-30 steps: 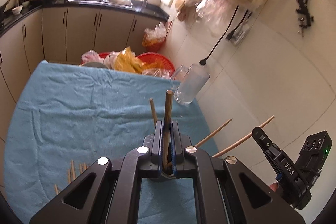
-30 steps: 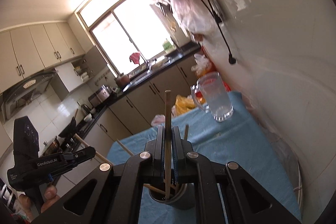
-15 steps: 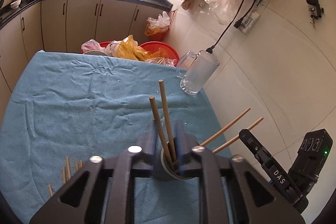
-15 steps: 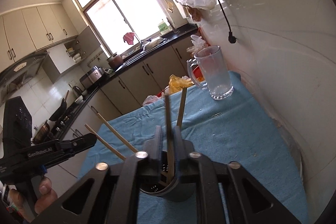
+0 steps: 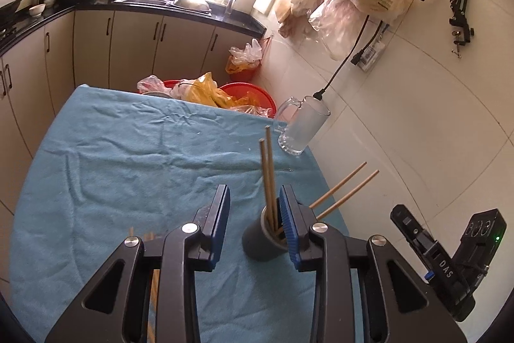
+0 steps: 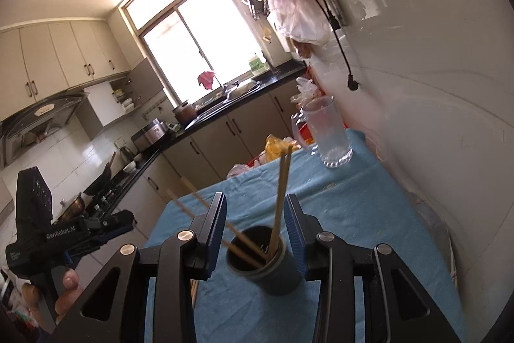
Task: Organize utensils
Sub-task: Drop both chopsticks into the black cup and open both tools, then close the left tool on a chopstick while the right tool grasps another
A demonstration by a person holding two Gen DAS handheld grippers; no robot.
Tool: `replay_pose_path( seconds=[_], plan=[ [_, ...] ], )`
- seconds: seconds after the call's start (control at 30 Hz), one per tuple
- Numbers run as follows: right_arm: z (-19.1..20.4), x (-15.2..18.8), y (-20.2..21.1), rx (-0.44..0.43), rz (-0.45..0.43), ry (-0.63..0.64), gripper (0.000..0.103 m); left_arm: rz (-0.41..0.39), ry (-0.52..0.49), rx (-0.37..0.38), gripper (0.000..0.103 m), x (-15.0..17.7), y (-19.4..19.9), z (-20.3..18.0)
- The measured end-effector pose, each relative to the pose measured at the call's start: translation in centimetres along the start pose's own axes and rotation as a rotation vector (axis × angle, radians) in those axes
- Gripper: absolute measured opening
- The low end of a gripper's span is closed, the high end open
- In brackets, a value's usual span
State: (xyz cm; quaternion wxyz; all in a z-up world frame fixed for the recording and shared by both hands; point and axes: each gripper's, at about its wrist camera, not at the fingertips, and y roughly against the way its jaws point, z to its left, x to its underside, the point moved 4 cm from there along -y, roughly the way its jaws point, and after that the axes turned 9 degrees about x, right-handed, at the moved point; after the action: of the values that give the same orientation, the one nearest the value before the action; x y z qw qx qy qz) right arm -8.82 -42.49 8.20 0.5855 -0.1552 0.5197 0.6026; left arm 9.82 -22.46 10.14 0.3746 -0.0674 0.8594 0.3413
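Observation:
A dark grey cup [image 5: 261, 241] stands on the blue cloth [image 5: 128, 163] and holds several wooden chopsticks [image 5: 268, 176]; two stand upright and two lean to the right. My left gripper [image 5: 253, 224] is open and empty, just above and left of the cup. In the right wrist view the same cup [image 6: 270, 269] and chopsticks [image 6: 281, 204] sit between the open fingers of my right gripper [image 6: 257, 230], which holds nothing. More loose chopsticks [image 5: 153, 278] lie on the cloth under the left gripper. The right gripper's body [image 5: 449, 259] shows at the left view's lower right.
A glass mug [image 5: 300, 130] stands at the cloth's far right corner by the tiled wall [image 5: 417, 134]. Red basins with plastic bags [image 5: 225, 95] sit beyond the table's far edge. Kitchen cabinets [image 5: 128, 47] line the back.
Both grippers opened and let go of a chopstick each; the chopsticks now stand in the cup. The left gripper shifted left of the cup.

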Motion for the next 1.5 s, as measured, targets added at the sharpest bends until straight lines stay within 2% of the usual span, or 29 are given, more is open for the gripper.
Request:
replay_pose_path(
  seconds=[0.37,0.77,1.0,1.2,1.4,1.5],
  plan=[
    [4.0,5.8,-0.6,-0.041,0.128,0.072,0.04,0.033,0.019,-0.032,0.03,5.1,3.8,3.3],
    [8.2,11.6,-2.8,-0.067,0.273,0.157,0.04,0.083,0.101,-0.124,0.03,11.1,6.4,9.8],
    [9.5,14.5,-4.1,-0.068,0.348,0.195,0.04,0.146,0.195,-0.169,0.03,14.3,5.7,14.2],
    [10.4,16.0,-4.6,-0.075,0.377,0.221,0.04,0.2,0.243,-0.205,0.03,15.4,3.6,16.7],
    [10.4,16.5,-5.1,-0.074,0.391,0.226,0.041,0.241,0.247,-0.228,0.015,15.6,0.9,17.6],
    [10.5,16.6,-5.4,-0.075,0.4,0.231,0.041,0.245,0.221,-0.262,0.011,15.8,0.1,17.5]
  ],
)
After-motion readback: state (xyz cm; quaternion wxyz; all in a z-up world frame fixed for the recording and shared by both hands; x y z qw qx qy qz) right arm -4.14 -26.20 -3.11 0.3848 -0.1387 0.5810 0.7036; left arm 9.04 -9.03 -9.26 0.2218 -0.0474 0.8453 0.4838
